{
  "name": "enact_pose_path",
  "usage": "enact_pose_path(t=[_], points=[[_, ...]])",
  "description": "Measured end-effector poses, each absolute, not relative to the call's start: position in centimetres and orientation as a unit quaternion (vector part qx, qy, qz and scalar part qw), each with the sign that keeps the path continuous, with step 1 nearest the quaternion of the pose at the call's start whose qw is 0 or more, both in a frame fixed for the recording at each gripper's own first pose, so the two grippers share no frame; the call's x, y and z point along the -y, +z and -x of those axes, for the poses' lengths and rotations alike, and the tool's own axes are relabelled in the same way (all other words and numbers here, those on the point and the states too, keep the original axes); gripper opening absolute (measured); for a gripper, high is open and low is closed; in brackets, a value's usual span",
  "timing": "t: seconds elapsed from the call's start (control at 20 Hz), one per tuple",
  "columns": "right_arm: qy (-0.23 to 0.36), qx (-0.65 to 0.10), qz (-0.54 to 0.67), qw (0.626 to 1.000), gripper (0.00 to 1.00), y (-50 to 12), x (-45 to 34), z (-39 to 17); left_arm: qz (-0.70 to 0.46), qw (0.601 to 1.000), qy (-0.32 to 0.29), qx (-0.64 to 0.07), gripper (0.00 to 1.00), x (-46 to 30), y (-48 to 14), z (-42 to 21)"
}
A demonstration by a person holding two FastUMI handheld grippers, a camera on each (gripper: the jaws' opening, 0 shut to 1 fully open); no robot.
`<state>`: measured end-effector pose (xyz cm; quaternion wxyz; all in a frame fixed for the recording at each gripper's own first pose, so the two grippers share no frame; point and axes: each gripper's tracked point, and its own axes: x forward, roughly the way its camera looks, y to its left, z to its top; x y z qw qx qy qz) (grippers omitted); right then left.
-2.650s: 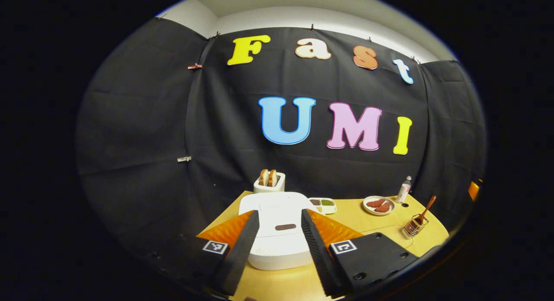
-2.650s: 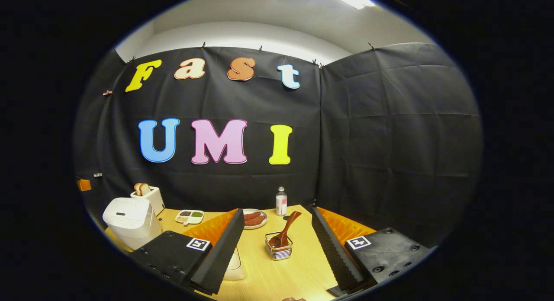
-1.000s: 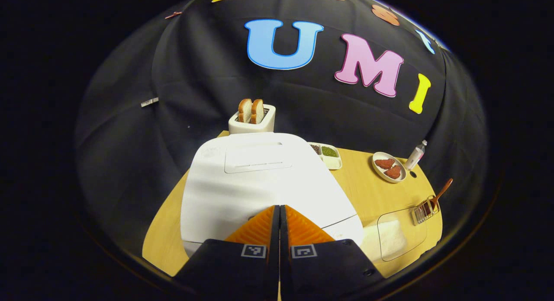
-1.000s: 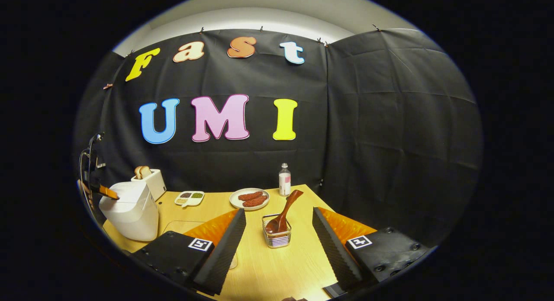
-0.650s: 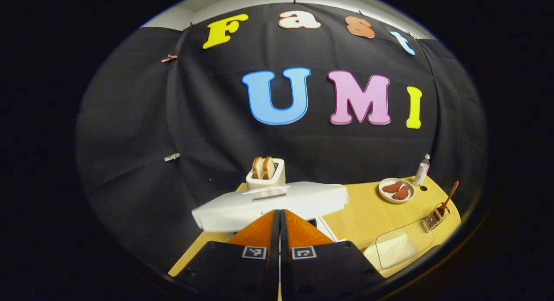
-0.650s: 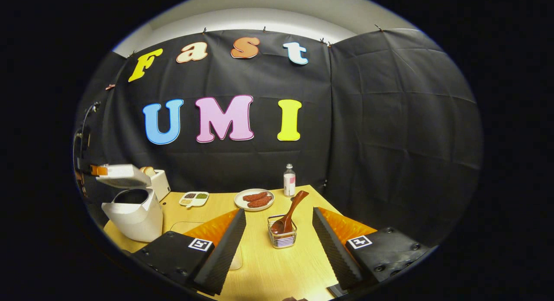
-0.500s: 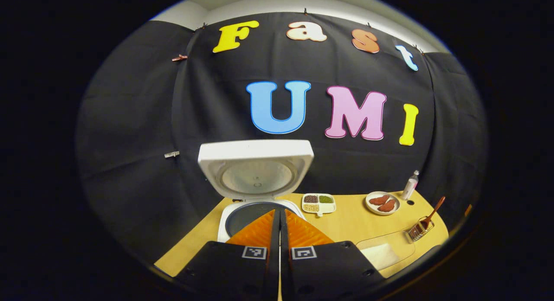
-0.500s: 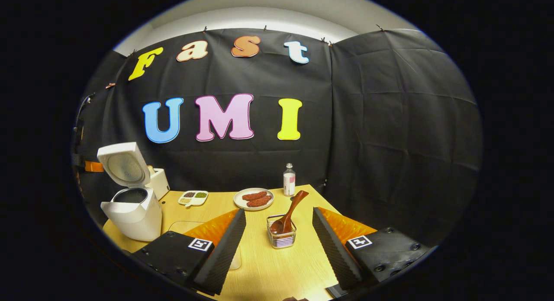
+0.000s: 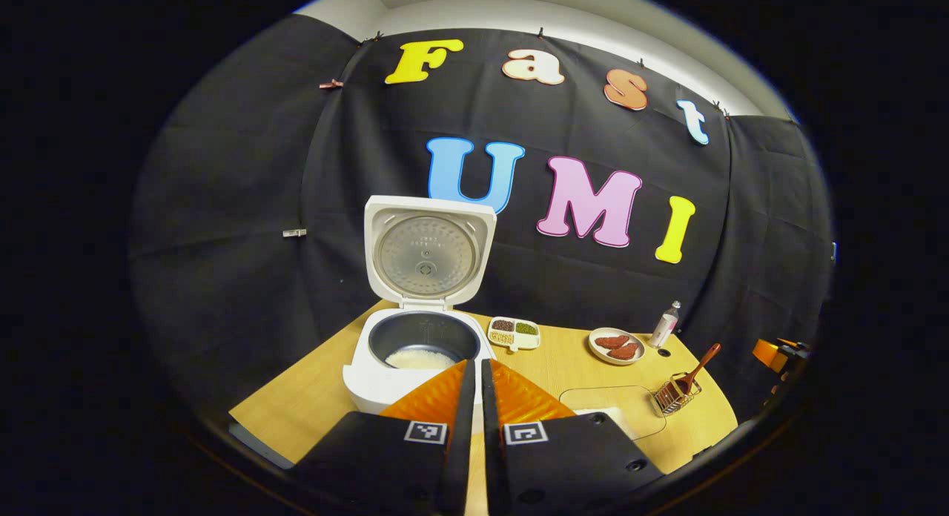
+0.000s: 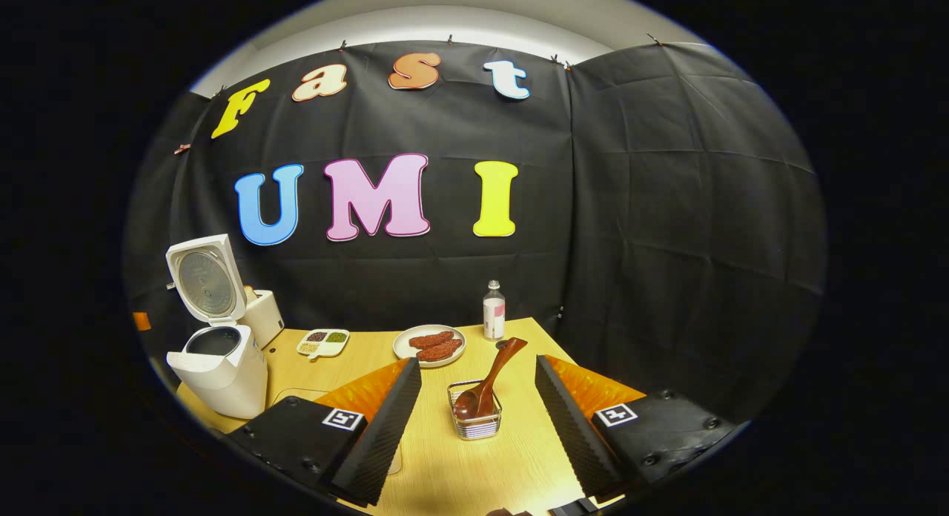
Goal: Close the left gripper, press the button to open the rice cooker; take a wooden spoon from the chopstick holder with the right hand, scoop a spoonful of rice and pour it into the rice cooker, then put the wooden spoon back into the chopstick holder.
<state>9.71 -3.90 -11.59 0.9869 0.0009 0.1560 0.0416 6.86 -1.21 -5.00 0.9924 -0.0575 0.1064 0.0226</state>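
Rice cooker [image 9: 415, 353]: white, at the table's [image 9: 311, 397] left end, now open. Lid [image 9: 428, 253] upright on its rear hinge, where a second ago it lay shut under the left gripper [image 9: 474, 368]. Pot exposed, some rice [image 9: 419, 358] at the bottom. Button step judged done.

Left gripper: jaws pressed together, empty, pulled back just in front of the cooker and no longer touching it.

Spoon [image 10: 485, 382]: wooden, bowl down in the wire holder [image 10: 474, 411], handle leaning up and right; well right of the cooker, untouched.

Right gripper [image 10: 474, 405]: jaws spread wide, empty, holder and spoon between its fingers and closer than before. Next step judged to be gripping the spoon handle.

Rice tray [image 9: 615, 416]: clear, between cooker and holder.
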Motion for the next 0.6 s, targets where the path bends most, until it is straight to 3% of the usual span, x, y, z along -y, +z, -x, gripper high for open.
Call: enact_pose_path(t=[0.15,0.25,0.3,0.4,0.6], points=[[0.05,-0.164,0.002,0.985,0.98,-12.7,4.3,-11.6,0.058,0.992,0.027,-0.111,0.24,1.5,-6.2,-5.9],[0.056,-0.176,-0.002,0.983,0.97,-13.8,4.6,-12.6,0.061,0.991,0.035,-0.116,0.51,1.9,-6.7,-5.2],[0.063,-0.183,-0.005,0.981,0.97,-14.4,4.6,-13.1,0.065,0.99,0.038,-0.118,0.75,2.4,-7.1,-4.9],[0.076,-0.195,-0.015,0.978,0.97,-15.5,4.6,-14.1,0.068,0.989,0.051,-0.122,0.93,2.9,-7.7,-4.4],[0.089,-0.243,-0.041,0.965,0.97,-19.2,5.2,-16.6,0.057,0.986,0.086,-0.129,0.95,3.9,-8.5,-4.0]])
